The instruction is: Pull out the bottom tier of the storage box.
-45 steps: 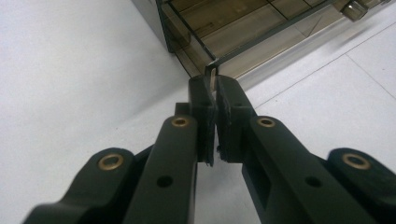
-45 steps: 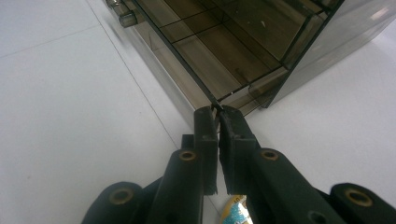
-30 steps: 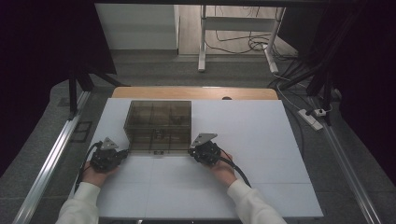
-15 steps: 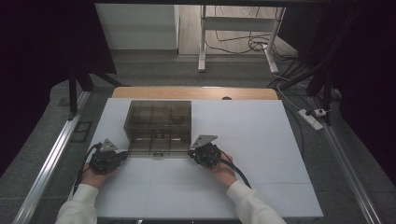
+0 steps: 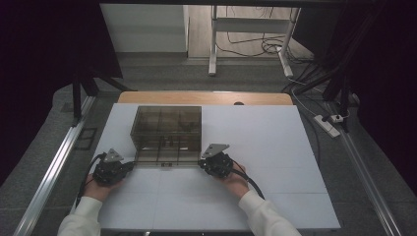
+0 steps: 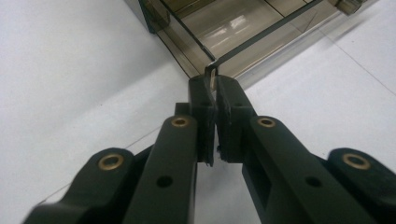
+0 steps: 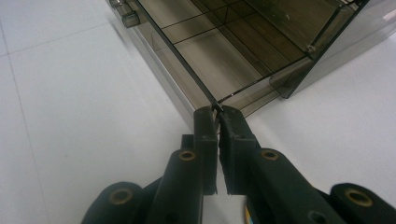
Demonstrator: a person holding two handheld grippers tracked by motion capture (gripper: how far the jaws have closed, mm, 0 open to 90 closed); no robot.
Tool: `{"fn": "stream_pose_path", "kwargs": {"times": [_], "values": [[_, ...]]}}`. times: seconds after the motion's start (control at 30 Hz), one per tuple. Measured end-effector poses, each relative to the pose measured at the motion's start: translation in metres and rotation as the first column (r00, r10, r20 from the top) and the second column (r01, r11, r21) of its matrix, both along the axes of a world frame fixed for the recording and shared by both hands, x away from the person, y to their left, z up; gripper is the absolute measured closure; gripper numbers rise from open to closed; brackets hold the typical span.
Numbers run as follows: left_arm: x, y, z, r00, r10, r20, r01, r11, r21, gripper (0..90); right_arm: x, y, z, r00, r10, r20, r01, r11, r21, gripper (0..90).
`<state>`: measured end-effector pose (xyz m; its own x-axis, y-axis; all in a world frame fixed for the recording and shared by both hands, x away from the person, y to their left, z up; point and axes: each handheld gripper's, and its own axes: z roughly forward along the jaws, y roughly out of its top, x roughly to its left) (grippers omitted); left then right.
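At the near edge of the smoked plastic organizer box [image 5: 167,133] both hands are parked, one at each front corner. That's the whole story of the next move: the box sits straight ahead of the person, its long front edge running left to right between the two grippers, and its lid [image 7: 243,42] is thin and clear-brown, hinged, I'd guess, along the far side.

Look at the left gripper [image 6: 214,91] — jaws pressed together on the lid's corner tab [image 6: 211,74], a sliver of dark plastic pinched right between the pads. The right gripper [image 7: 217,112] mirrors it, jaws closed on the lid's opposite front corner. From above, the left gripper [image 5: 112,169] sits just off the box's near-left corner and the right gripper [image 5: 216,161] just off the near-right, so neither hand is nearer; they share the edge evenly.

The box itself rests on the white table [image 5: 275,147], left of centre, square to the person. Through the tinted lid you can make out dividers cutting the inside into compartments, with a few small dark bits in the middle ones, too small to name. A latch [image 7: 126,14] shows on the front wall.

My read: the lid is gripped at both corners and about to swing up and away, both hands rising together so it doesn't twist.
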<state>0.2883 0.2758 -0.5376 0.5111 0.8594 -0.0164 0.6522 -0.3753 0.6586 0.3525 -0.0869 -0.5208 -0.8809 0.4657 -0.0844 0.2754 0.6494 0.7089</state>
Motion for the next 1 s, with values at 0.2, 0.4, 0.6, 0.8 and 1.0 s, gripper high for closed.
{"fn": "stream_pose_path", "kwargs": {"times": [0.2, 0.4, 0.6, 0.8, 1.0], "values": [[-0.002, 0.0, 0.0, 1.0, -0.002, -0.002, 0.002, 1.0, -0.002, 85.2, -0.002, -0.001, 0.0, 1.0, 0.004, -0.003, -0.004, 1.0, 0.001, 85.6], [-0.004, 0.0, 0.001, 1.0, -0.003, -0.007, 0.003, 1.0, 0.001, 85.2, -0.004, -0.001, 0.0, 1.0, 0.008, -0.005, -0.008, 1.0, 0.001, 85.6], [-0.007, 0.0, 0.0, 1.0, -0.005, -0.007, 0.005, 1.0, -0.002, 85.3, -0.006, -0.001, 0.0, 0.9999, 0.013, -0.007, -0.013, 1.0, -0.005, 85.7], [-0.009, 0.0, 0.0, 0.9999, -0.009, -0.007, 0.009, 1.0, -0.004, 85.3, -0.009, -0.002, -0.001, 0.9998, 0.019, -0.01, -0.019, 1.0, -0.005, 85.7], [-0.011, 0.001, 0.0, 0.9999, -0.01, -0.008, 0.01, 0.9999, -0.005, 85.3, -0.01, -0.002, 0.0, 0.9996, 0.026, -0.015, -0.026, 1.0, -0.009, 85.7]]}}
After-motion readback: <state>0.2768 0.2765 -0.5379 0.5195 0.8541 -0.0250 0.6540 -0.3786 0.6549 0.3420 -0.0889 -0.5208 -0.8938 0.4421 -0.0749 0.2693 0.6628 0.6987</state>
